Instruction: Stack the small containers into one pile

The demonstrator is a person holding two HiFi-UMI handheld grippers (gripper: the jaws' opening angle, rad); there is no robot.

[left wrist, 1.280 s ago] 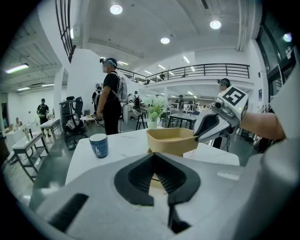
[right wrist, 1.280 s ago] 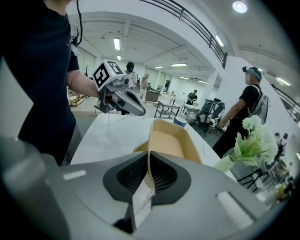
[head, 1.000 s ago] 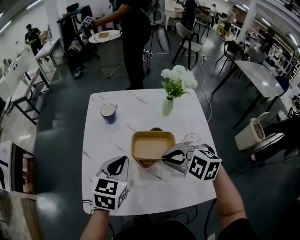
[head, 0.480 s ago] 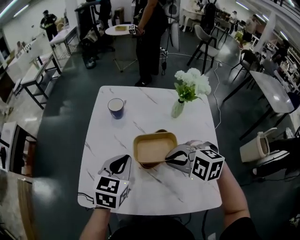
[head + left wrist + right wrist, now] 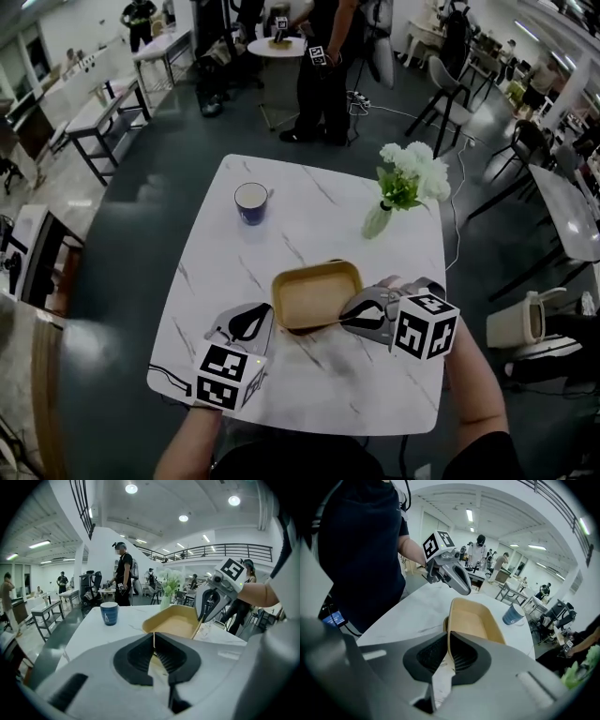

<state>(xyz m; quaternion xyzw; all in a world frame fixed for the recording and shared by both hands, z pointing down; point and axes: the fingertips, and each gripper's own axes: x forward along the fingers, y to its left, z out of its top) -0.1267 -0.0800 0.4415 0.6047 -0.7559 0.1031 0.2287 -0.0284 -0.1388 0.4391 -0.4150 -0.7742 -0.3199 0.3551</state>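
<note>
Since a second before, the left gripper [image 5: 266, 319] had closed in on the tan container [image 5: 317, 292]. A strip of marble had shown between them then, and now its tips lay at the container's near-left corner. The right gripper [image 5: 344, 317] had kept its hold on the container's right rim throughout.

The tan container was a shallow, rounded rectangular tray. It sat in the near half of the white marble table [image 5: 281, 225], between the two grippers, and its inside was bare. A darker brown piece [image 5: 298, 331] showed beneath its near edge, though what it was could not be made out.

Well apart, toward the far-left of the table, stood a blue mug [image 5: 251, 202]. Its inside looked pale, but the contents could not be told. Toward the far-right a pale green vase [image 5: 377, 221] held white flowers [image 5: 412, 173].

In the left gripper view the jaws had just eased a shade apart yet stood almost together. The thin corner rim of the tan container ran down between the pads, so they seemed to nip it. In the right gripper view the jaws were pressed onto the container's side rim, and the tray stretched away from them toward the mug. Each gripper view showed the other gripper across the tray.
</note>
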